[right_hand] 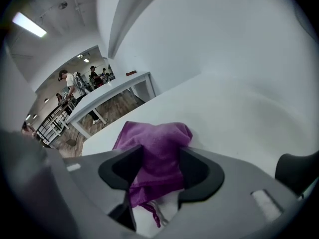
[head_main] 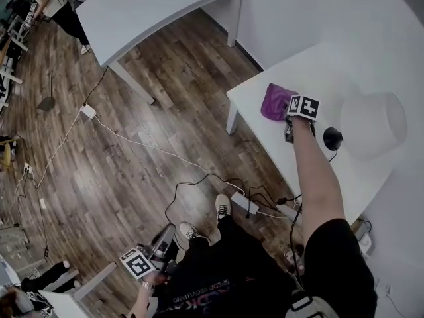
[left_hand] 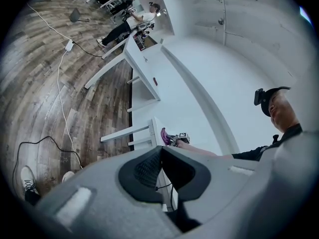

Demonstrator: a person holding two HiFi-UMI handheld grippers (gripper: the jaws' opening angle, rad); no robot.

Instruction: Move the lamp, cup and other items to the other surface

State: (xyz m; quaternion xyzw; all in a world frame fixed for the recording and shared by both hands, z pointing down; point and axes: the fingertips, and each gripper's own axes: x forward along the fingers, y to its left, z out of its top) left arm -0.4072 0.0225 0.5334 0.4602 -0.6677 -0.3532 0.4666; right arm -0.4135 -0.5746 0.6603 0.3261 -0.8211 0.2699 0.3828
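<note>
Reaching out straight over the table [head_main: 311, 65], the right arm sets the right hand-held gripper [head_main: 286, 116] at the purple cloth [head_main: 273, 101], pointing steeply down. In the right gripper view, the right hand-held gripper [right_hand: 160, 156] has its jaws spread wide. The purple cloth [right_hand: 157, 138] lies bunched on the table between them, and neither pad clamps it. The cloth sits near the table's corner. The lamp [head_main: 374, 124] stands on the same table, well to the side of the right arm. The left hand-held gripper [head_main: 162, 240] hangs low beside the person's legs, above the wooden floor [head_main: 132, 164] and well apart from the table. In the left gripper view, the left hand-held gripper [left_hand: 160, 151] has its jaws closed together on nothing. A second table [head_main: 152, 12] stands farther off.
</note>
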